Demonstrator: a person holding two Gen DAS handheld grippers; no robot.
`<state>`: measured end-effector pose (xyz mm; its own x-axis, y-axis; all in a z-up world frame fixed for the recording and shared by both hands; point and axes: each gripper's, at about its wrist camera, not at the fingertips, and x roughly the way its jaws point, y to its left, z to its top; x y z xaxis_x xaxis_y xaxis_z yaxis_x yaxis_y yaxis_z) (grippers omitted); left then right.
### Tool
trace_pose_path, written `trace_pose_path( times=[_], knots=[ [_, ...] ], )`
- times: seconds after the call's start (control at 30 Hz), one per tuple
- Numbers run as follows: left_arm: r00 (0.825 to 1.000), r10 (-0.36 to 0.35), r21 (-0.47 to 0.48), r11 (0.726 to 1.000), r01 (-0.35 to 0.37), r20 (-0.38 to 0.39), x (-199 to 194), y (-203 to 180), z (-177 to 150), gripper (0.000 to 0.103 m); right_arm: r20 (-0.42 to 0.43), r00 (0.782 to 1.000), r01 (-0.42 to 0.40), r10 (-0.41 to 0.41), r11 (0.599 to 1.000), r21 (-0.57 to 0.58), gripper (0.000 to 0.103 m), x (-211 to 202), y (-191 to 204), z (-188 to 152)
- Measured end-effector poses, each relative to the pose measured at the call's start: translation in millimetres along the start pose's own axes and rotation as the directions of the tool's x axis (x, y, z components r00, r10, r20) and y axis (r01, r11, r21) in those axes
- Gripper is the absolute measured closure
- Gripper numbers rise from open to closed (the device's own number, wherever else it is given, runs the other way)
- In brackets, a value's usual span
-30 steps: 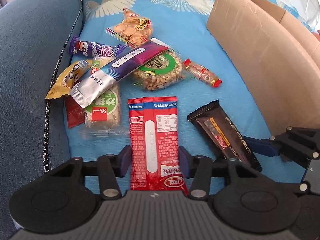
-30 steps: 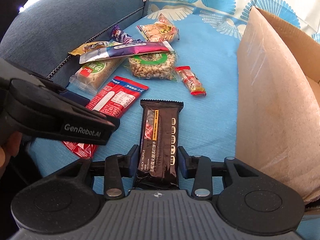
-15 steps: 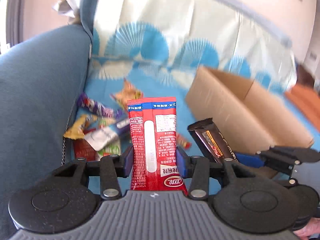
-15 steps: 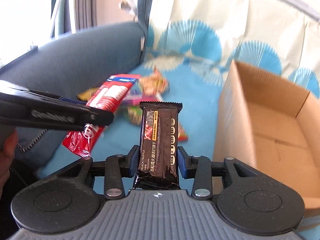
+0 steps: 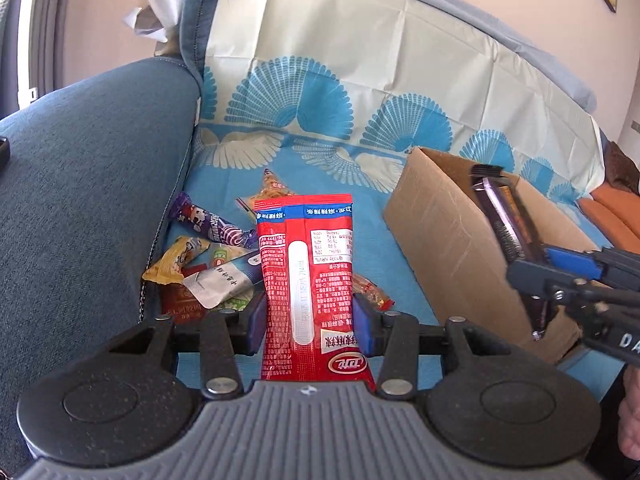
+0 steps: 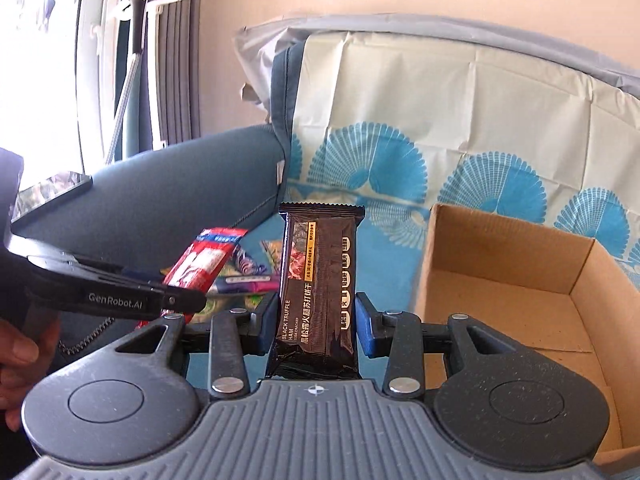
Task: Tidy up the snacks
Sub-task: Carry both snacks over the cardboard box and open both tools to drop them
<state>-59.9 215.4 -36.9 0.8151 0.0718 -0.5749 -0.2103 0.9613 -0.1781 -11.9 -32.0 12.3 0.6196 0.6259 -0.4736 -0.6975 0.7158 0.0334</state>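
My left gripper (image 5: 309, 330) is shut on a red snack packet (image 5: 308, 276), held upright above the sofa seat. A black truffle cracker packet (image 6: 318, 280) stands upright between the blue pads of my right gripper (image 6: 316, 330), which is shut on it. From the left wrist view that black packet (image 5: 506, 220) and the right gripper (image 5: 560, 276) hang over the near wall of the open cardboard box (image 5: 452, 240). In the right wrist view the box (image 6: 500, 280) lies to the right, its bare floor showing. The left gripper (image 6: 176, 300) with the red packet (image 6: 204, 260) is at the left.
A pile of loose snacks (image 5: 208, 264) lies on the blue patterned cover against the blue sofa armrest (image 5: 80, 200). A small red sachet (image 5: 370, 288) lies near the box. A dark flat device (image 6: 52, 192) rests on the armrest. A hand (image 6: 16, 344) shows at the left edge.
Both grippers have lifted their packets off the seat and tilted upward. The right gripper has carried the black packet rightward to the box wall.
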Motion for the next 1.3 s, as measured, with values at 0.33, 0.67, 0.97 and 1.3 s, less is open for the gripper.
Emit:
trace_pose_path(
  times=[0.33,0.67,0.97,1.3],
  knots=[
    [0.999,0.030,-0.080,0.996,-0.028,0.024,-11.1,0.1,0.6,0.054,0.007,1.000,0.017,-0.018,0.995,0.097,0.062,-3.7,-41.7,6.1],
    [1.000,0.023,-0.261,0.965,-0.017,0.020,-25.6,-6.8,3.7,0.054,-0.013,0.996,0.092,-0.091,0.970,0.225,0.062,-3.3,-90.6,11.2],
    [0.995,-0.098,-0.282,0.954,0.097,0.009,-20.8,-64.9,39.0,0.054,-0.043,0.988,0.153,-0.147,0.939,0.308,0.062,0.0,-119.3,11.6],
    [0.965,-0.253,-0.156,0.953,0.261,0.065,8.0,-166.3,87.7,0.054,-0.059,0.969,0.244,-0.240,0.894,0.376,0.062,-3.2,-150.6,10.9]
  ],
)
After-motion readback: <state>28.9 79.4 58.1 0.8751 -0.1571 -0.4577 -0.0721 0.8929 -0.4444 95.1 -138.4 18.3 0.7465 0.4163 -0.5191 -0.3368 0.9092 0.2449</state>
